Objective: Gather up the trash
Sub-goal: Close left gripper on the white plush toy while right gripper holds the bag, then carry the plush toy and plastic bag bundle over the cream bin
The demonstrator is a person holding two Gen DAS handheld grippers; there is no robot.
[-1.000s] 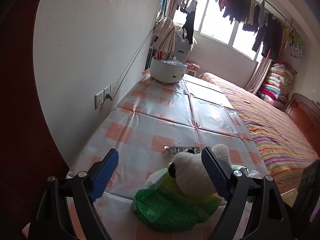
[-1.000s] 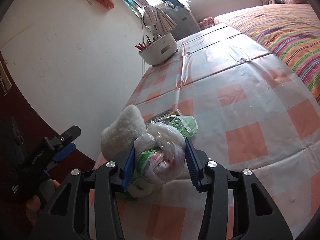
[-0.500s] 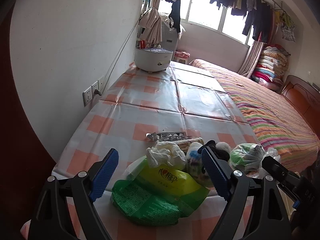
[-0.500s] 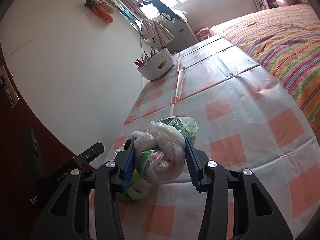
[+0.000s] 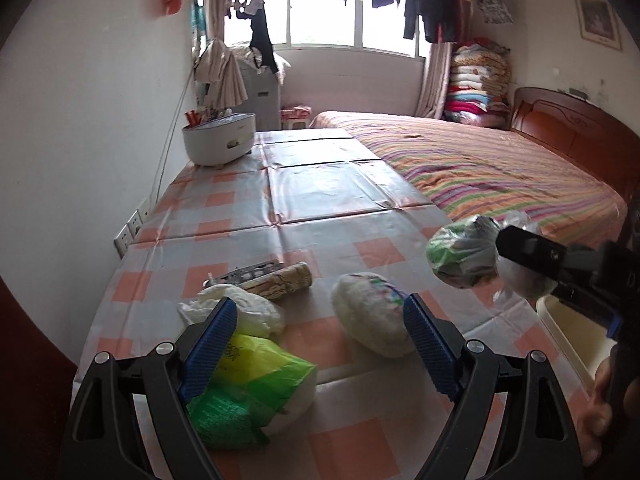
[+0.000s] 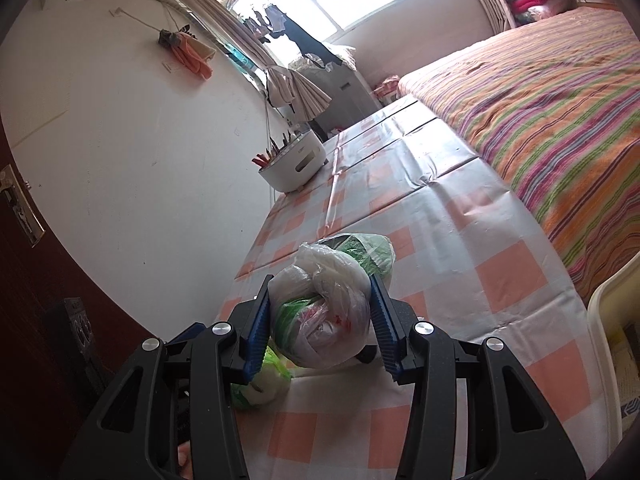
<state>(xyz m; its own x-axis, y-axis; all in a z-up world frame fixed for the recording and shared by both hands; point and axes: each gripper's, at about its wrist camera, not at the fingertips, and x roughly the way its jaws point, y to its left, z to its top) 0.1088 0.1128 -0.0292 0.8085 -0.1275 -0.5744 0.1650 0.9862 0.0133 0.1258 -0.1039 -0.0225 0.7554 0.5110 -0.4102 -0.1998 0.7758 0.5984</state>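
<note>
My right gripper [image 6: 320,320] is shut on a knotted clear plastic bag of trash [image 6: 320,312], held a little above the checked tablecloth [image 6: 460,248]. In the left wrist view that bag [image 5: 464,252] hangs at the right, near the table's edge. My left gripper [image 5: 320,340] is open above the near end of the table with nothing pinched. Under its left finger lies a green and yellow plastic bag [image 5: 256,380]. Beside it sit a crumpled white bag [image 5: 248,312], a white plush toy [image 5: 372,316], a paper tube [image 5: 280,280] and a blister pack [image 5: 244,272].
A cream bin [image 5: 568,328] stands off the table's right edge, also seen in the right wrist view [image 6: 608,312]. A white round container [image 5: 220,140] stands at the far end by the wall. A striped bed [image 5: 480,168] runs along the right.
The right gripper has lifted the knotted bag off the pile and carried it right. The left view has rolled and swung right; the plush toy now lies on the cloth beside the green bag.
</note>
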